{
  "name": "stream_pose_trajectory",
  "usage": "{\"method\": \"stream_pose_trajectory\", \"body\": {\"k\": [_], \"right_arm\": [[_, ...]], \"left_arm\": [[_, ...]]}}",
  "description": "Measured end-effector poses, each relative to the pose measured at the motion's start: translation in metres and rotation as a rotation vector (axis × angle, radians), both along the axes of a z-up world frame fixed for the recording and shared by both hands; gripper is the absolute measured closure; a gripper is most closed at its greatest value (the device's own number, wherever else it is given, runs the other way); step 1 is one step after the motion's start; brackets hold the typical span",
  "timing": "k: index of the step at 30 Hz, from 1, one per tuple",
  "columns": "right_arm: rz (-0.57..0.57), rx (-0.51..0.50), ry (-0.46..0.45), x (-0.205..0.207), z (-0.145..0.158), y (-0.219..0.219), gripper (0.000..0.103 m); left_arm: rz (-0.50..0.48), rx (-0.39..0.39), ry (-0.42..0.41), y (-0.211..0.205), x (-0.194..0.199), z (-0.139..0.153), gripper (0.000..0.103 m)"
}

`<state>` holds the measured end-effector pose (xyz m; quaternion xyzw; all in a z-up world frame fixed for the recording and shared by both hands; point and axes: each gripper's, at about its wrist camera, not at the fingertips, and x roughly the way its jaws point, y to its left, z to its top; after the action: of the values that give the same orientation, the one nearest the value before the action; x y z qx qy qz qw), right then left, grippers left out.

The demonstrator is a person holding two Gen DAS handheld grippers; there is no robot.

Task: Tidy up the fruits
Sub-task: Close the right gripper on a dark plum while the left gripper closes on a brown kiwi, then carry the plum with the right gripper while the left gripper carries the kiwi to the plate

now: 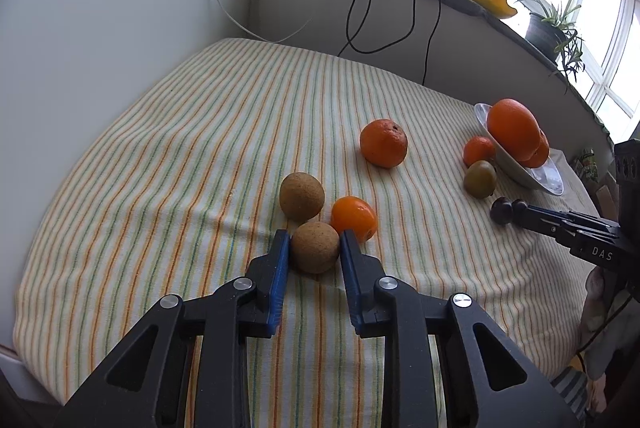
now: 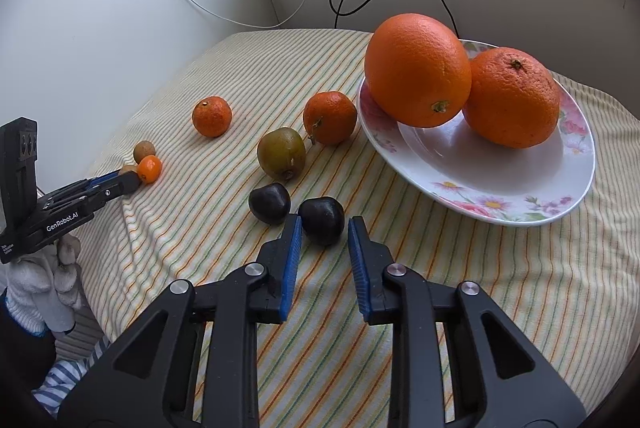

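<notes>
Fruit lies scattered on striped worktop [image 1: 160, 155]. Left gripper [image 1: 314, 242] jaws clamp brown kiwi [image 1: 314, 247] beside small orange [image 1: 354, 218]. Right gripper [image 2: 325, 228] jaws clamp dark plum [image 2: 322, 215] near flowered plate [image 2: 520, 187].

In the left wrist view the floral plate [image 1: 520, 169] hides behind its big orange [image 1: 512, 129], the second orange [image 1: 538, 153] barely showing; in the right wrist view the left gripper [image 2: 134, 177] covers most of one brown fruit [image 2: 127, 169]
</notes>
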<state>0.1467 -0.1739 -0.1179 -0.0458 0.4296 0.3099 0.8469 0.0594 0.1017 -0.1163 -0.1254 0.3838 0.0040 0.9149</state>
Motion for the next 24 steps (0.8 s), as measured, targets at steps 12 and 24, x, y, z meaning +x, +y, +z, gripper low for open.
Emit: {"method": "stream_pose_trajectory", "body": {"k": [12,24], "right_arm": [[-0.023,0.034,-0.011,-0.003,0.003,-0.007,0.082],[-0.059,0.104,-0.043,-0.016,0.022,-0.035,0.082]], "left_arm": [[0.006,-0.007,-0.034,0.004,-0.008,0.014,0.079],[-0.096,-0.023,-0.094,-0.031,-0.002,0.043,0.079]]}}
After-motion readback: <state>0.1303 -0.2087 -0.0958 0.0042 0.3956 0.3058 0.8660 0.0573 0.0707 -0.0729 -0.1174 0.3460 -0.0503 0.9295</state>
